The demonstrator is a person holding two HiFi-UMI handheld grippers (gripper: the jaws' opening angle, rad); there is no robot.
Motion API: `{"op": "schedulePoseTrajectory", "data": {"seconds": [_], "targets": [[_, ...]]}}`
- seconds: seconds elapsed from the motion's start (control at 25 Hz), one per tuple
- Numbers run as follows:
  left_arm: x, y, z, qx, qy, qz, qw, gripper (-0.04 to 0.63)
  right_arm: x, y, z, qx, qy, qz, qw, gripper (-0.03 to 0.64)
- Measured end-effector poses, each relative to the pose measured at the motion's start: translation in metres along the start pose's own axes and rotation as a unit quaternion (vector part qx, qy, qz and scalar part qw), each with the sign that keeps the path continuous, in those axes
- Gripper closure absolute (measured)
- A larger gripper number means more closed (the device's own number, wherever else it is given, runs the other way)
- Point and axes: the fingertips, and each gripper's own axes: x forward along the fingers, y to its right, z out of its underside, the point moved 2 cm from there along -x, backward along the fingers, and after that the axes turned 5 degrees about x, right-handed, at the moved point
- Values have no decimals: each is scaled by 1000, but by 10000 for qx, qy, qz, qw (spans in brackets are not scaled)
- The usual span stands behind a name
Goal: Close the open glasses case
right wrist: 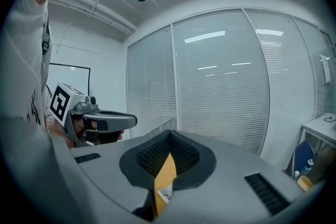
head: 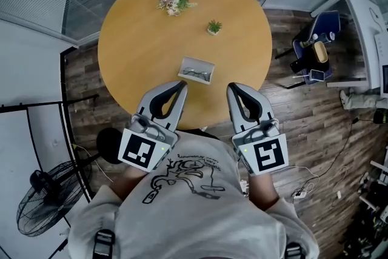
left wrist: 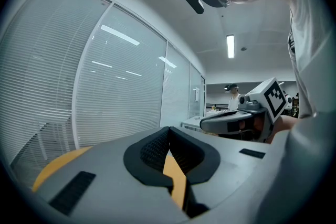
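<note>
The glasses case lies open on the round wooden table, near its front edge, with a pair of glasses inside. Both grippers are held close to the person's chest, short of the case. My left gripper is shut and empty, its tip just in front and left of the case. My right gripper is also shut and empty, in front and right of it. In the left gripper view the jaws meet at the tip, with only tabletop showing through the slit. The right gripper view shows its jaws meeting likewise.
A bunch of dried flowers and a small potted plant sit at the table's far side. A fan stands on the floor at lower left. A blue chair with items and a white desk are at the right.
</note>
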Motion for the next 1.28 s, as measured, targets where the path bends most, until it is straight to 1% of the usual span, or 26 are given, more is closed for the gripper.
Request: {"op": "schedulePoseTrajectory", "data": {"seconds": [0.24, 0.28, 0.4, 0.52, 0.68, 0.76, 0.84, 0.92, 1.0, 1.08, 1.2, 1.28], "targets": [[-2, -20, 4, -26, 26, 128, 9999, 575, 20, -12, -7, -59, 6, 81, 9999, 609], [-2, -24, 4, -16, 28, 161, 9999, 575, 24, -14, -9, -58, 36, 108, 9999, 609], [0, -38, 2, 5, 67, 237, 9997, 575, 39, -19, -21, 52, 338, 211, 9992, 609], [-1, -50, 2, 1, 72, 305, 9995, 575, 49, -24, -19, 52, 183, 229, 9996, 609], [-4, -61, 1, 5, 106, 371, 9993, 575, 61, -30, -28, 63, 408, 268, 9988, 609], [-5, -65, 4, -9, 111, 369, 9993, 575, 63, -33, -24, -20, 257, 251, 9994, 609], [-5, -67, 5, -83, 205, 355, 9991, 575, 63, -35, -17, -121, 25, 215, 9997, 609], [-4, -69, 7, -136, 254, 366, 9989, 575, 64, -35, -15, -152, -10, 240, 9996, 609], [-4, -71, 13, -123, 95, 401, 9991, 575, 67, -35, -18, -123, 105, 291, 9994, 609], [-4, -72, 20, -109, -37, 427, 9990, 575, 68, -35, -15, -144, 81, 307, 9994, 609], [-4, -70, 25, -135, -55, 445, 9989, 575, 66, -34, -6, -240, -137, 302, 9992, 609], [-4, -69, 29, -154, -89, 456, 9988, 575, 66, -34, -5, -241, -80, 325, 9991, 609]]}}
